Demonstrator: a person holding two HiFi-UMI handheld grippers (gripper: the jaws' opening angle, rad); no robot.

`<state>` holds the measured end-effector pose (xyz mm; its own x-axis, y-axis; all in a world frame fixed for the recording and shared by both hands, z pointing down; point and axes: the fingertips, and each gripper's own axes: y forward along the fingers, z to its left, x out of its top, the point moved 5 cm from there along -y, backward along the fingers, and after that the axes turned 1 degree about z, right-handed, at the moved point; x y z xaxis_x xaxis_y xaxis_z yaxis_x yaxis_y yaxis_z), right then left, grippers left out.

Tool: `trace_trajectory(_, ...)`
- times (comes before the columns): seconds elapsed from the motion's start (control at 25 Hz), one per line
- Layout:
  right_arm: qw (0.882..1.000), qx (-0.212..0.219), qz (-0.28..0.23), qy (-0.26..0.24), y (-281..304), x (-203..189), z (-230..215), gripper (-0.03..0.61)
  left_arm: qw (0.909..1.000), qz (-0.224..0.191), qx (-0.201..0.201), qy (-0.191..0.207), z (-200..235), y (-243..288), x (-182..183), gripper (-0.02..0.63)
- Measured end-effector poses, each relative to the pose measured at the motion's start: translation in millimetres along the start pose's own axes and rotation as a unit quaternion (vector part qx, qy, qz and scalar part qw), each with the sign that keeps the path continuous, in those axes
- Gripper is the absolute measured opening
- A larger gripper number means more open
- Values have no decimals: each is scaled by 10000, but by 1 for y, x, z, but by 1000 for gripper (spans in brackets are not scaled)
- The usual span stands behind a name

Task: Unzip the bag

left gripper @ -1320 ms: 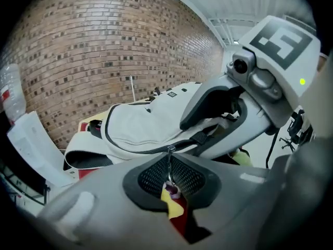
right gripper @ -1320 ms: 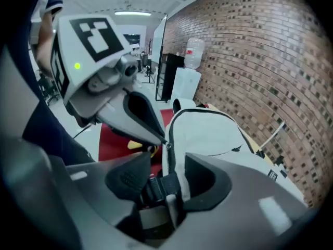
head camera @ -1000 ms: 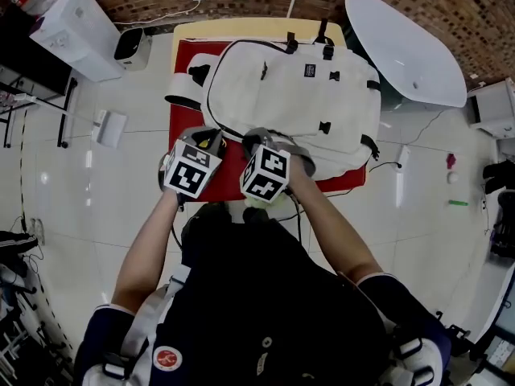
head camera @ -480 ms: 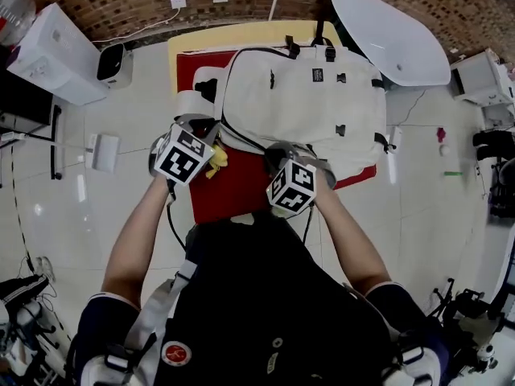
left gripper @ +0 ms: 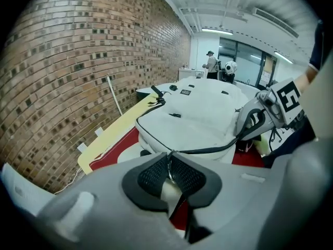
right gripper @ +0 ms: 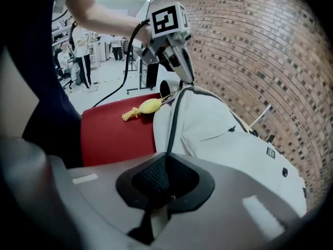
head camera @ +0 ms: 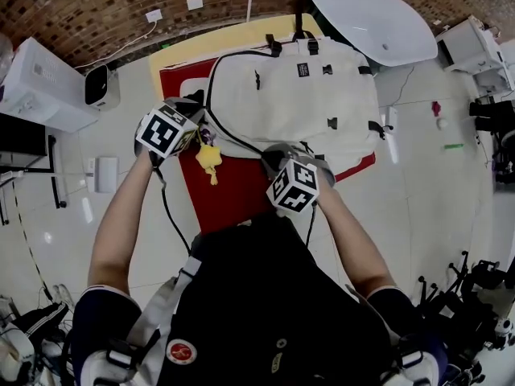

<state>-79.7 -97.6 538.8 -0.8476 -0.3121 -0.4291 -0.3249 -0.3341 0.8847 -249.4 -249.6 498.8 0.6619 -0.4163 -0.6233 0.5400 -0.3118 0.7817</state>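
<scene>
A white backpack [head camera: 298, 95] with a black zipper lies flat on a red mat [head camera: 233, 187]. My left gripper [head camera: 198, 125] is at the bag's near left corner, shut on the zipper's metal pull ring [left gripper: 169, 166]. A yellow charm [head camera: 208, 158] dangles beside it onto the mat. My right gripper [head camera: 282, 151] is at the bag's near edge, shut on the black zipper edge [right gripper: 167, 163]. The zipper line [left gripper: 208, 150] runs taut between the two grippers. In the right gripper view the left gripper [right gripper: 183, 72] stands over the bag's corner.
The mat lies on a yellow tabletop [head camera: 201, 45]. A white round table [head camera: 370, 18] stands just beyond the bag on the right. White boxes [head camera: 40, 87] and cables sit on the floor at left. A brick wall [left gripper: 67, 72] runs behind.
My left gripper has drawn away from the right one, leftward along the bag's near edge to its corner, taking the pull with it. The yellow charm has come into view. The right gripper stayed put.
</scene>
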Motion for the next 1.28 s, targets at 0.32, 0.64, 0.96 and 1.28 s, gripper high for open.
trace_trajectory(0.32,9885,197,-1155,961,-20,80,-38,126,9996,158,-162,188,0,2,5,28)
trace_trajectory(0.64,9875,973,-872,884,24,101,-34,20,9988,245,167,400,17,8,8,31)
trace_trajectory(0.96,9819,1298,-926,1022,20,96,-30,17,9969,270,252,690,59,35,34,29)
trace_trajectory(1.28,9766,1405,-1004,1279,16,90,-27,17,9907,441,-107,1282,99,74,68,29)
